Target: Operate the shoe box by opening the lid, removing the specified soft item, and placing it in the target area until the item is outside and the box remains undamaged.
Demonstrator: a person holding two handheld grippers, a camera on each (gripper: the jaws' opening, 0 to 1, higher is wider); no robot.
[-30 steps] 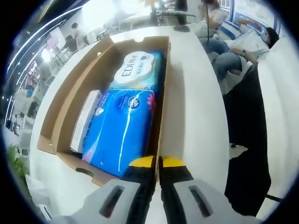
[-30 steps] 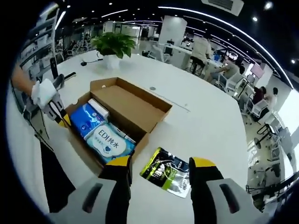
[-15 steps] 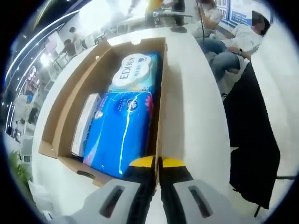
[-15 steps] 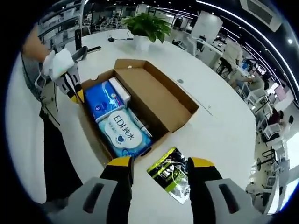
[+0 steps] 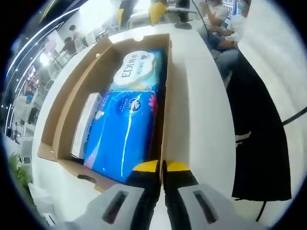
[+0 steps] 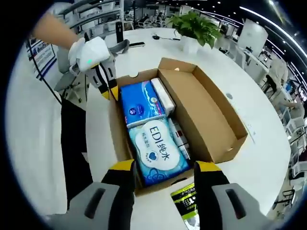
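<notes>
Right tongs [image 6: 164, 173] hanging wide over the open box's [image 6: 218, 120] near end, wipes pack [image 6: 157, 151] and blue pack [image 6: 139, 103] lying inside, left tongs [image 5: 161, 167] pinching shut on the box wall, box sitting on white tabletop [image 6: 144, 52].

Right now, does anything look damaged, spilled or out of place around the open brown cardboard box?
Nothing looks damaged. One oddity: a green-and-black foil pouch lies outside the brown cardboard box on the white table, between the right gripper's jaws.
</notes>
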